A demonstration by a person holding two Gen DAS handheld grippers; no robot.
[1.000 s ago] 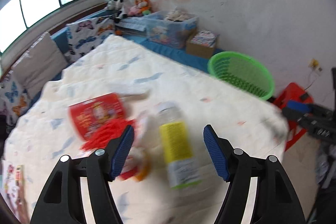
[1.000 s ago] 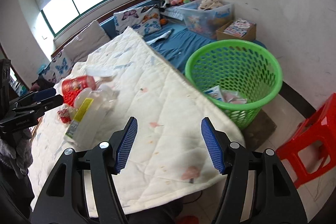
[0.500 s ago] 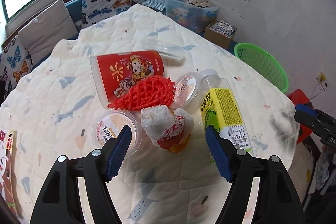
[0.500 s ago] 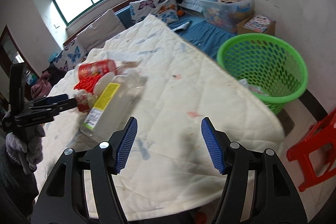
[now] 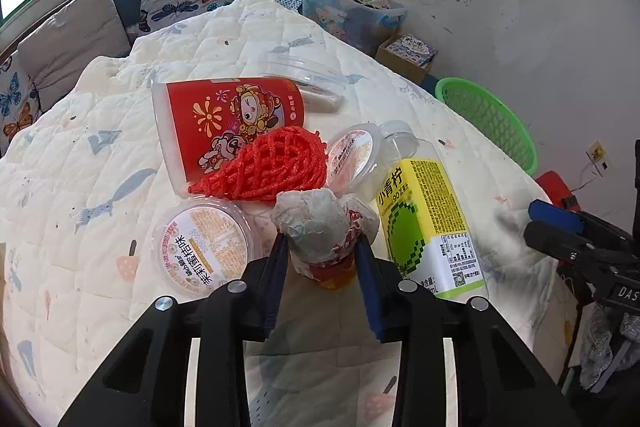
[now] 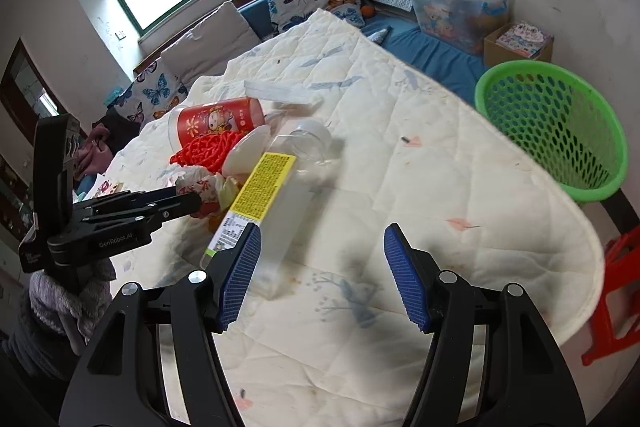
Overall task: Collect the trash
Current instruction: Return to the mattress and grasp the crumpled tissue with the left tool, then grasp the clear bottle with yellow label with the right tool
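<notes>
Left wrist view, L to R: round tub lid lower left, flat on quilt; red cup on its side above it, red foam net draped on cup's lower edge. Centre: left gripper just narrowed onto crumpled wrapper, pads pressing both sides, so wrapper gripped low for a clean lift out of the pile. Second small tub just above-right, leaning on bottle w/ yellow label, lying flat at right. Green basket far right, off quilt edge – likely drop spot for trash.

Right wrist view: left gripper at left w/ wrapper. Right gripper bottom centre, wide, nothing between pads, bottle just off left pad – prob. next pick. Basket at right on floor.

Surface: soft quilted bed cover, stained, wrinkly. Room: windows upper left, butterfly cushions, plush toys, storage box along back wall, red stool lower right.
</notes>
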